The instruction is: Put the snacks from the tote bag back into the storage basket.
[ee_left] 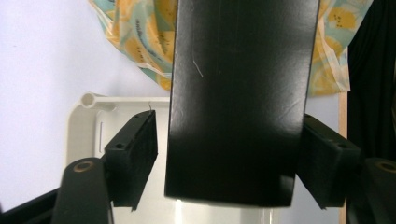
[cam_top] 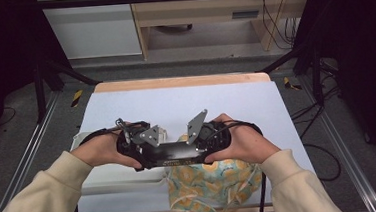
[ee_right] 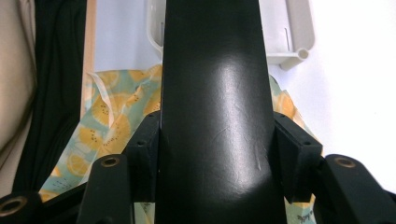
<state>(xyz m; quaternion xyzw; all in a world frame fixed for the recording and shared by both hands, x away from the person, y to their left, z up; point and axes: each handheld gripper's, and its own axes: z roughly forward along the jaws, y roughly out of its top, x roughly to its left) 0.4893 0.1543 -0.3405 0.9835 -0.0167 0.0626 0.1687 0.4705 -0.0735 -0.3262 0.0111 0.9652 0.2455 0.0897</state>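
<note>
Both forearms enter from the near edge in cream sleeves and angle inward, so the 2 hands face each other low over the near half of the desk (cam_top: 186,103).

The left hand (cam_top: 99,151) wraps the left tool (cam_top: 146,151), which points right. The right hand (cam_top: 241,143) wraps the right tool (cam_top: 194,149), which points left. Wrists are level, and the grey plates on top of each tool tilt up toward the far side.

Between them sits a flat black case (cam_top: 175,153). Its long axis runs left to right across the desk, 1 end toward each tool.

In the left gripper view the case (ee_left: 238,100) lies between the left tool's jaws. The right jaw meets its edge; a narrow gap remains at the left jaw, so this tool is spread and not yet pinching.

In the right gripper view the right tool's jaws press on both edges of the case (ee_right: 215,116), pinching it.

A white plastic tray (cam_top: 85,138) lies on the desk under and left of the case. A yellow-and-teal patterned cloth (cam_top: 211,182) lies crumpled on the near side, below the right hand, reaching the desk's near edge.
</note>
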